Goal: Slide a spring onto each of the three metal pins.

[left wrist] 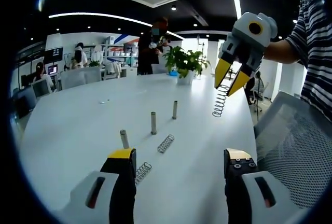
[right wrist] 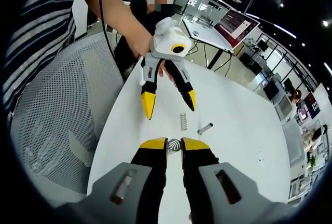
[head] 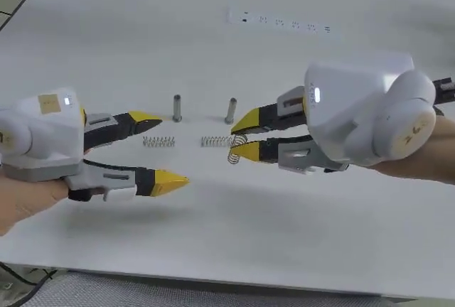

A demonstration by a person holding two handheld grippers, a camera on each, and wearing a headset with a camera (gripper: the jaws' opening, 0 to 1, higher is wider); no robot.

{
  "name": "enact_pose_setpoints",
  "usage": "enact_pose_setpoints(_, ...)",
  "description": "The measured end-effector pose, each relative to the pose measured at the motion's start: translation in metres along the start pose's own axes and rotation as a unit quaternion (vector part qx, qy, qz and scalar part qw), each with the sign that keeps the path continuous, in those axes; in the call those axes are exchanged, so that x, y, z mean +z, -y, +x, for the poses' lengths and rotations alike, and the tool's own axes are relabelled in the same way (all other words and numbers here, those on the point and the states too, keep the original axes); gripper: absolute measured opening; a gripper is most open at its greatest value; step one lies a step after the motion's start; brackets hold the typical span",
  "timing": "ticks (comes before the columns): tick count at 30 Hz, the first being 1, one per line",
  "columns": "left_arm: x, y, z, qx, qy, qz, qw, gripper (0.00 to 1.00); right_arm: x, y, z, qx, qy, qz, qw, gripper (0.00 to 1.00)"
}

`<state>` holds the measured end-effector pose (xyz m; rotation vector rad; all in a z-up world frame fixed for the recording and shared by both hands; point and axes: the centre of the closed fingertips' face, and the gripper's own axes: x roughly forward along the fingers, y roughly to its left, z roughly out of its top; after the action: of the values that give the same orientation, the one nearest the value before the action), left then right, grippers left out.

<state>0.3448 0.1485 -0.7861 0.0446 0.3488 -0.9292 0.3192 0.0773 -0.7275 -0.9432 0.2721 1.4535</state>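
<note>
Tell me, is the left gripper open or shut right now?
Open: the left gripper has its yellow-tipped jaws spread wide apart, gripping nothing.

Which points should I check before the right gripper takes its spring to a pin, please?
1. Right gripper shut on the held spring: ok.
2. Held spring lined up over a pin: not ok, it hangs off to one side.
3. Three pins upright and bare: ok.
4. Left gripper open and empty: ok.
5. Two spare springs lying on the table: ok.
</note>
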Motion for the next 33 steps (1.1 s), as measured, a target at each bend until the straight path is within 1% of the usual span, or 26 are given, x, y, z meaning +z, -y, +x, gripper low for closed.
enact_pose_setpoints(3,0.000,-0.005,-0.004,0.012,0.004,-0.007,0.9999,0.74,-0.002,0.001,0.001,-0.001,-0.003,-0.002,1.0000,0.11)
enact_pose_setpoints(6,0.001,-0.008,-0.005,0.018,0.009,-0.013,0.9997,0.80,-0.003,0.001,0.001,-0.001,-0.004,-0.001,1.0000,0.11)
enact_pose_setpoints(9,0.000,-0.010,-0.006,0.020,0.008,-0.018,0.9996,0.85,-0.004,0.001,0.001,-0.003,-0.007,-0.001,1.0000,0.11)
enact_pose_setpoints(12,0.000,-0.013,-0.008,0.029,0.012,-0.020,0.9993,0.92,-0.007,0.002,0.000,-0.004,-0.010,0.001,0.9999,0.11)
enact_pose_setpoints(13,-0.001,-0.014,-0.009,0.031,0.012,-0.021,0.9992,0.94,-0.009,0.002,0.000,-0.006,-0.012,0.002,0.9999,0.11)
enact_pose_setpoints(16,-0.008,-0.017,-0.013,0.035,0.008,-0.028,0.9990,0.97,-0.012,0.003,-0.002,-0.008,-0.015,0.005,0.9998,0.11)
enact_pose_setpoints(19,-0.011,-0.019,-0.017,0.039,0.007,-0.028,0.9988,0.97,-0.014,0.005,-0.003,-0.012,-0.017,0.008,0.9997,0.12)
enact_pose_setpoints(24,-0.010,-0.022,-0.022,0.047,0.009,-0.027,0.9985,0.97,-0.022,0.010,-0.006,-0.020,-0.023,0.017,0.9994,0.12)
enact_pose_setpoints(27,-0.007,-0.023,-0.025,0.049,0.016,-0.029,0.9982,0.97,-0.030,0.016,-0.010,-0.029,-0.028,0.026,0.9988,0.12)
enact_pose_setpoints(33,-0.008,-0.023,-0.028,0.051,0.016,-0.030,0.9981,0.97,-0.047,0.026,-0.019,-0.045,-0.044,0.038,0.9973,0.12)
